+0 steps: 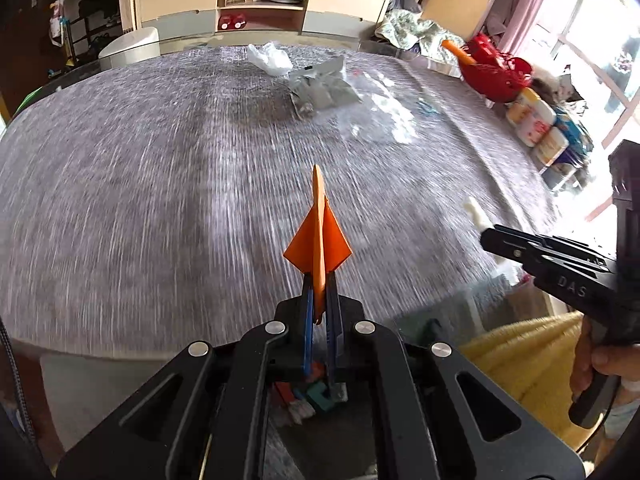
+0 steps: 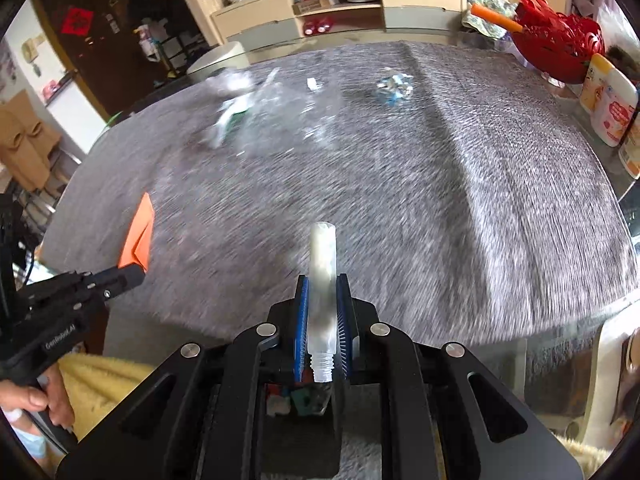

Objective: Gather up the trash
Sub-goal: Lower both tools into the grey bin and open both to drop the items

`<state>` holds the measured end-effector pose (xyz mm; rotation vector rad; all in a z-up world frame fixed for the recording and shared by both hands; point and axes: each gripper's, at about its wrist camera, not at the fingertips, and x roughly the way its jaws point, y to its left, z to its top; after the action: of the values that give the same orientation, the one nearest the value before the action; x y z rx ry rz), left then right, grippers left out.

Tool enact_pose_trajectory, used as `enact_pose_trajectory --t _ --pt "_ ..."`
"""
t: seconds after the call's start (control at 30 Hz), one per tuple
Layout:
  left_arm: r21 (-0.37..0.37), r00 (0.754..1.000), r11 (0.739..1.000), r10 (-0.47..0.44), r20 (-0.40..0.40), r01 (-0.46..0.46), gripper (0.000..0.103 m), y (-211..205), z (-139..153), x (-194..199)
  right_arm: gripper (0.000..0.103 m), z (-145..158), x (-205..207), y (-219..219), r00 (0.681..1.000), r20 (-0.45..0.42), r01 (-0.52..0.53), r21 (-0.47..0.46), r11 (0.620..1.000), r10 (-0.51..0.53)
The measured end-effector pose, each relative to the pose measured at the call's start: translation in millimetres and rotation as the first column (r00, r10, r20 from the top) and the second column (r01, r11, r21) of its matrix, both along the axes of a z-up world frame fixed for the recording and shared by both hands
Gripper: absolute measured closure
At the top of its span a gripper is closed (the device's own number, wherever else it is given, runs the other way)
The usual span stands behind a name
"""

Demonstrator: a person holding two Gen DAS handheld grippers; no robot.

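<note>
1. Left gripper [image 1: 319,280] clamped on folded orange paper [image 1: 318,240], held upright over near edge of table; same paper seen from right wrist view [image 2: 138,236].
2. Right gripper [image 2: 322,312] clamped on translucent white tube [image 2: 322,280], threaded neck pointing back toward camera, crimped end forward; from left wrist view only tube tip visible [image 1: 476,210] past the black fingers.
3. Both grippers side by side, apart, above near rim of grey cloth-covered table [image 1: 160,200].
4. Bare hands on both handles: right hand [image 1: 600,360], left hand [image 2: 40,396]. Yellow fuzzy fabric [image 1: 520,352] below, beside table edge.
5. Remaining trash at far half of table: clear crumpled plastic wrap [image 2: 288,116], grey-green packet [image 1: 320,92], white crumpled bag [image 1: 270,56], small blue-silver foil wad [image 2: 396,88]. Blurred, exact kinds hard to tell.
6. Far right edge: red basket [image 2: 556,48] with orange stick [image 2: 496,18] poking out, white-orange bottles [image 2: 610,104] just beside it.
7. Beyond table: white lidded bin [image 1: 130,46], beige shelf unit [image 1: 260,4] against wall, window with pink curtain [image 1: 528,0] on right.
</note>
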<state>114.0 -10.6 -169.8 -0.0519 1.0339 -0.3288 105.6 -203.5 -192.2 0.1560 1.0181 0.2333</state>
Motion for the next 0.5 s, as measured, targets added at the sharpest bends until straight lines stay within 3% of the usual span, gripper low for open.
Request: enact_pose_trajectory --t 0.23,0.5 --pt "-0.014 1.000 1.000 -0.020 -0.008 0.020 0.099 0 -4 -59 0.088 1 -42 23 0.998 0.005 -0.062 0.009 0.998 0.062" --pt "-0.006 0.997 0.999 -0.044 -0.067 0.043 0.099 -4 -37 -104 0.088 -30 -77 37 0.995 -0.049 -0.087 0.031 0.996 0.089"
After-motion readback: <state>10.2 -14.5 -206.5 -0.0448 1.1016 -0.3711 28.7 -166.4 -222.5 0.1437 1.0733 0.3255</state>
